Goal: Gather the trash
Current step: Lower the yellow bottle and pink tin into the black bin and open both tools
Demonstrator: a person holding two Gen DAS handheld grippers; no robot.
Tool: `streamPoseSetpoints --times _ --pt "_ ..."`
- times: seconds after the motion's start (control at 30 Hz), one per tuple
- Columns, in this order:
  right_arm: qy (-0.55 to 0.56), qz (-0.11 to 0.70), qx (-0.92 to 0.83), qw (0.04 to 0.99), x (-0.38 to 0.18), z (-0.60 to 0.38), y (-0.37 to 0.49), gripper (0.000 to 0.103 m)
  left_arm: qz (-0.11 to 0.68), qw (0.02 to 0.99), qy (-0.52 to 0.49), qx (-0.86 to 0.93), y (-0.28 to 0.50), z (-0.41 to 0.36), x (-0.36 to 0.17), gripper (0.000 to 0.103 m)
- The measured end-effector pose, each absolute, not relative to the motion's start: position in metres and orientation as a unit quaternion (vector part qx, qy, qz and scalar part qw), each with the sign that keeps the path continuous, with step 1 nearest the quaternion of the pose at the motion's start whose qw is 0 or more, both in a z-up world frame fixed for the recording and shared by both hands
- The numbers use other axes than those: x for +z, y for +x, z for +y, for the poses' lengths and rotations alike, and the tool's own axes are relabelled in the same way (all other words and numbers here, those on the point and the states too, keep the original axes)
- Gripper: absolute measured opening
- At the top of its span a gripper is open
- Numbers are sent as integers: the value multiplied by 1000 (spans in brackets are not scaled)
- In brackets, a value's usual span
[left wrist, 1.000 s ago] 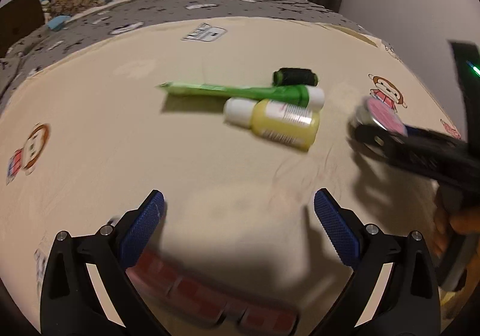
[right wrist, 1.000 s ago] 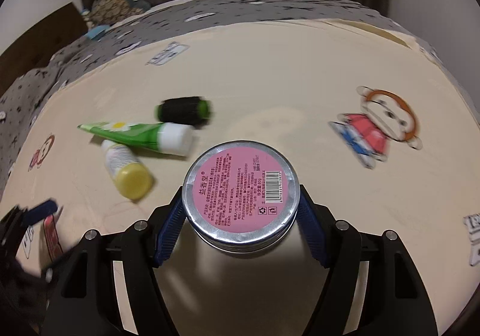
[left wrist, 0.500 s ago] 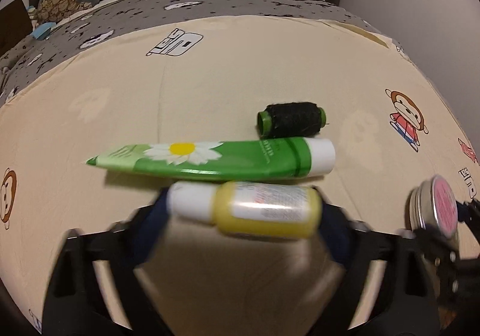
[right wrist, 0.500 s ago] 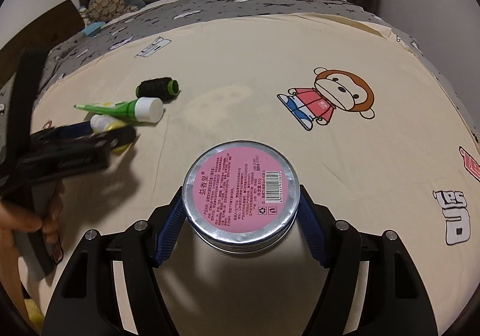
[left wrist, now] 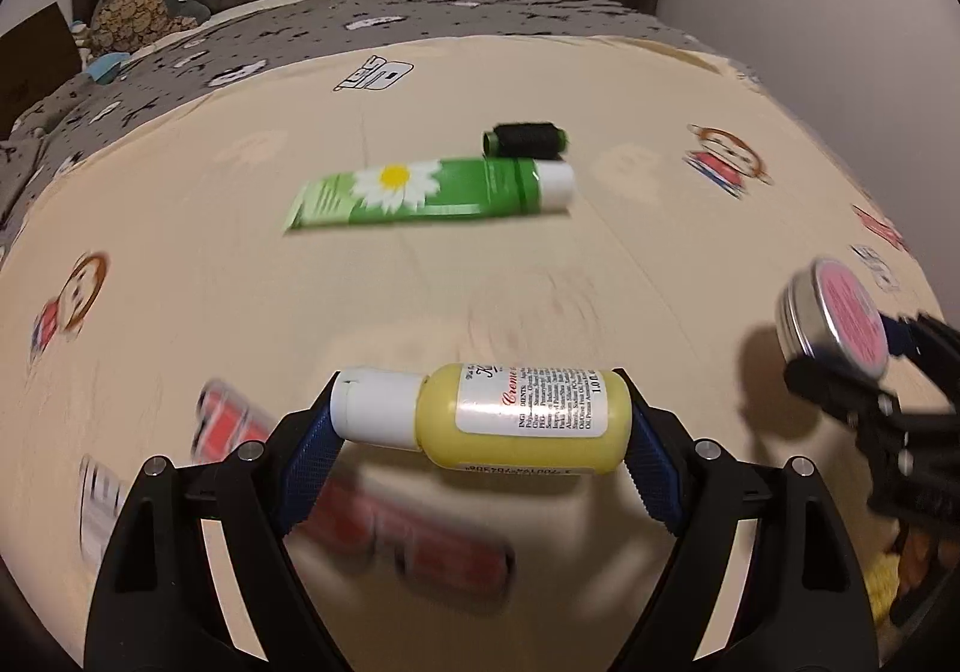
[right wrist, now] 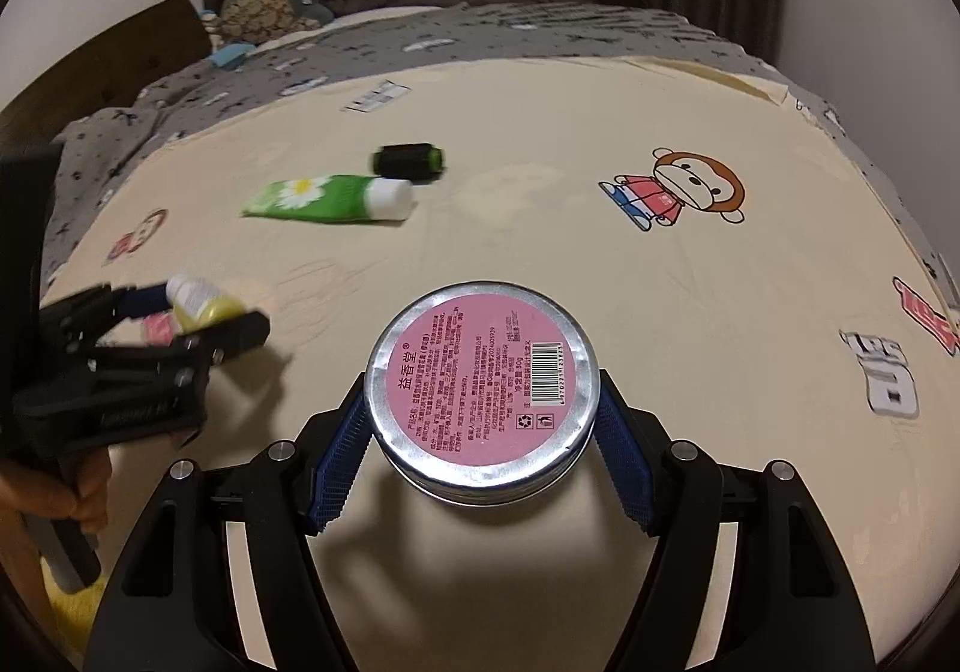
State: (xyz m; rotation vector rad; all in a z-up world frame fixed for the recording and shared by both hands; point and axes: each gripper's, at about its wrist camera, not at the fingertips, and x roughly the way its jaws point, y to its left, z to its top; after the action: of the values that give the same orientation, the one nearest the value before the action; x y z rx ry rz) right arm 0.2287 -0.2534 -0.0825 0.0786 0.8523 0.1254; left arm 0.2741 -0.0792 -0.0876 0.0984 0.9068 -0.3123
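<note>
My left gripper is shut on a small yellow bottle with a white cap, held end to end above the cream bedsheet. It also shows in the right wrist view. My right gripper is shut on a round metal tin with a pink label; the tin shows at the right of the left wrist view. A green tube with a daisy print and a black spool lie on the sheet further off, side by side.
The cream sheet has monkey cartoons and printed patches. A grey patterned blanket and a plush toy lie at the far end before a dark curtain. A white wall stands at the right.
My left gripper has closed on the yellow bottle and lifted it away from the tube and spool. My right gripper has kept hold of the tin and turned its view back left.
</note>
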Motion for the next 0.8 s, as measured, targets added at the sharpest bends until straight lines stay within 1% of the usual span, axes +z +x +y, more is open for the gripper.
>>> streamPoseSetpoints --times 0.2,0.4,0.6,0.8 --pt "26 386 85 918 -67 -243 164 71 409 898 58 -153 190 -62 -79 79" --pt "22 377 100 920 -69 -234 113 71 404 898 57 -168 127 -49 -83 79" --pt "28 390 107 914 -91 -226 70 71 400 899 51 -173 77 -40 -94 79" --pt "52 422 105 899 -124 -224 35 71 417 891 60 -169 38 -37 -123 79"
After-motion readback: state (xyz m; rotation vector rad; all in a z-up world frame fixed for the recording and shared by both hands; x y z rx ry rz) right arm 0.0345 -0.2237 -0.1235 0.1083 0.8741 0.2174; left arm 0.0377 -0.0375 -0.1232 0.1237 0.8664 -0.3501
